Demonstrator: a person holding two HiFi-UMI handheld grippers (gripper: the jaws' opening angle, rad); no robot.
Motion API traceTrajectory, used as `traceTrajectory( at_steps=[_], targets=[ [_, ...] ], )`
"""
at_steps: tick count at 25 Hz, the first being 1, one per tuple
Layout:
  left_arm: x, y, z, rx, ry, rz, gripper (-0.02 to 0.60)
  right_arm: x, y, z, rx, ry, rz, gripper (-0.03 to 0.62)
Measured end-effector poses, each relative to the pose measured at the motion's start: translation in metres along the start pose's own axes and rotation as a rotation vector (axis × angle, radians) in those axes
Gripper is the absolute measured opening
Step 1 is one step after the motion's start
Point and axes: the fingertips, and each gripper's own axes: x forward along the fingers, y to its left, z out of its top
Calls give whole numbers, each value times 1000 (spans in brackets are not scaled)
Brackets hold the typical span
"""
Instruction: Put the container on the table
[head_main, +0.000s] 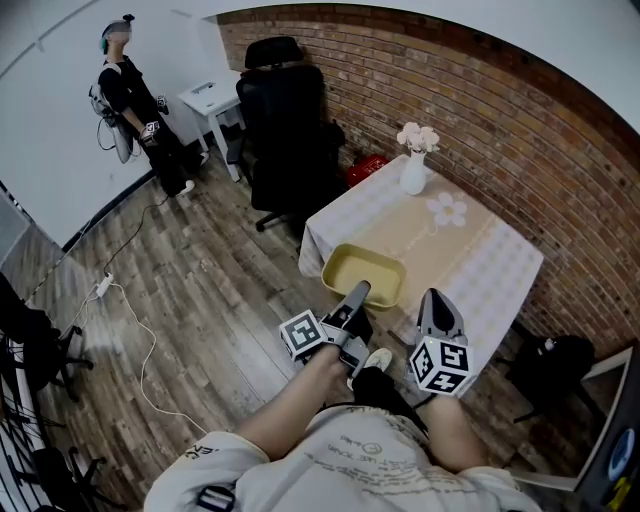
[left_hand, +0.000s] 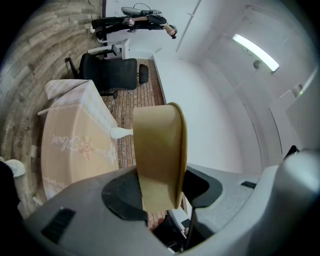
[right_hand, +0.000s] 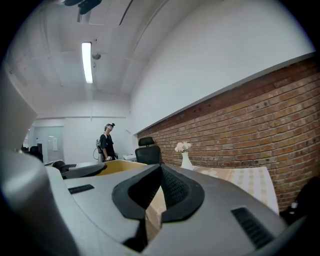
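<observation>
Left tongs (left_hand: 159, 192) around container (left_hand: 157, 145) rim

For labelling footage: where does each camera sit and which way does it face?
Head view: on the person's head, steeply down on the table; shows forearms, left gripper, right gripper.
Left gripper view: on the left gripper, along its jaws, shut on the container, toward the chair.
Right gripper view: on the right gripper, along its shut jaws, toward the vase and brick wall.
Shared: both gripper views show table, vase, chair.
</observation>
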Motion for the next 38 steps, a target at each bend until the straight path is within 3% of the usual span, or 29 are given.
traceTrajectory(
  at_steps=[13,21,25,38],
  targets=[
    [81,25,26,-13,96,-40,206,80,-33,3,21,-3,-28,3],
    [163,57,44,2,195,-11,206,147,-83,23,25,-24,-84,3],
    [202,69,50,-19,236,-41,206,174,-107,28,23,-8,-103,3],
    [313,123,34,-70,334,-30,206,227,-203,33,60,28,-234,3]
  ],
)
